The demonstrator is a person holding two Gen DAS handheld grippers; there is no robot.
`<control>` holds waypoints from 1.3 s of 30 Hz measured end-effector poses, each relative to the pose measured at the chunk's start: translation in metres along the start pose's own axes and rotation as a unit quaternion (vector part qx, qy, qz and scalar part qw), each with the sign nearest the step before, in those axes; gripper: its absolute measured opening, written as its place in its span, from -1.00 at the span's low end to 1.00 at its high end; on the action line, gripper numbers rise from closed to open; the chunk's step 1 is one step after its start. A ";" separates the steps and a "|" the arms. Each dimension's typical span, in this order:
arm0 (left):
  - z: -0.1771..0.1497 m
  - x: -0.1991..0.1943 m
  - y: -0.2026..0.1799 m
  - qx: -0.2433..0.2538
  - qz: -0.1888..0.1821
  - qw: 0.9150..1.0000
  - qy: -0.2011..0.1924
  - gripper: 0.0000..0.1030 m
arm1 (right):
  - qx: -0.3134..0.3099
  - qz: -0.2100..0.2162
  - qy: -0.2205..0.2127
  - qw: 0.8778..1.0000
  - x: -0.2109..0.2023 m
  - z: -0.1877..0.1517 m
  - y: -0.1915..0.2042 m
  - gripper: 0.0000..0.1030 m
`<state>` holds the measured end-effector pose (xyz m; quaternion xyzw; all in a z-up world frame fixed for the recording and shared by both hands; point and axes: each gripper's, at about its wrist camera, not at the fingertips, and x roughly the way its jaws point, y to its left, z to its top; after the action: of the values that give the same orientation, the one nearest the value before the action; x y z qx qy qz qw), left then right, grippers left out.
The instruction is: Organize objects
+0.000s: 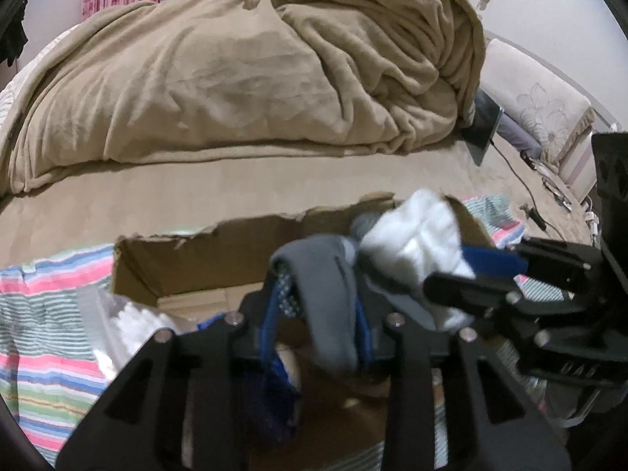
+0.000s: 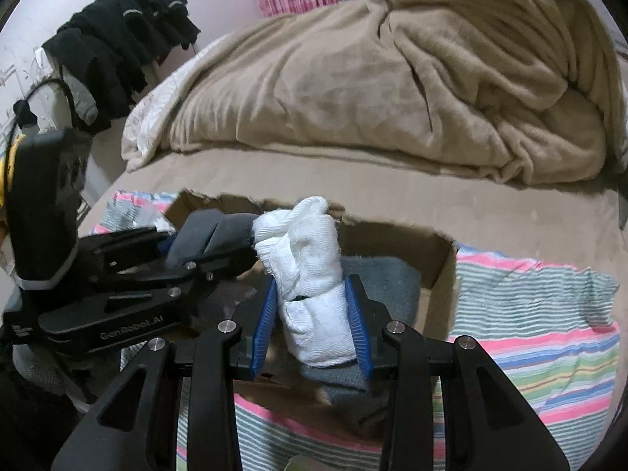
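My left gripper (image 1: 318,294) is shut on a grey rolled sock (image 1: 329,298) and holds it above the open cardboard box (image 1: 188,259). My right gripper (image 2: 312,294) is shut on a white rolled sock (image 2: 310,271) over the same box (image 2: 435,259). The two grippers are close together. In the left wrist view the white sock (image 1: 416,243) and the right gripper (image 1: 467,271) show at the right. In the right wrist view the grey sock (image 2: 212,235) and the left gripper (image 2: 219,251) show at the left. A grey cloth (image 2: 376,274) lies inside the box.
The box sits on a striped cloth (image 2: 541,325) on a bed with a tan sheet (image 1: 196,184). A bunched tan blanket (image 1: 255,70) lies behind. White items in plastic (image 1: 129,322) lie in the box's left part. Dark clothes (image 2: 125,35) hang at the far left.
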<state>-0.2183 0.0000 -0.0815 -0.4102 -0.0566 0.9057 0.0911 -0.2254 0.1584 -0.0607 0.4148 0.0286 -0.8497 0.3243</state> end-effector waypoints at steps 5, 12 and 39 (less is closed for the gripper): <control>-0.002 0.011 -0.005 0.015 0.012 1.000 0.013 -0.12 | -0.006 -0.012 0.014 1.000 0.013 -0.002 0.003 -0.28; -0.005 0.000 -0.002 0.005 0.006 1.000 0.007 -0.02 | 0.000 -0.022 0.019 1.000 0.013 0.000 0.005 -0.27; -0.057 -0.135 -0.009 -0.054 0.021 0.997 -0.054 0.58 | 0.006 -0.037 -0.035 0.999 -0.093 -0.023 0.045 0.15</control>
<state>-0.0870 -0.0180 -0.0181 -0.3662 -0.1015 0.9238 0.0463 -0.1422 0.1789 0.0014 0.3851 0.0277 -0.8753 0.2913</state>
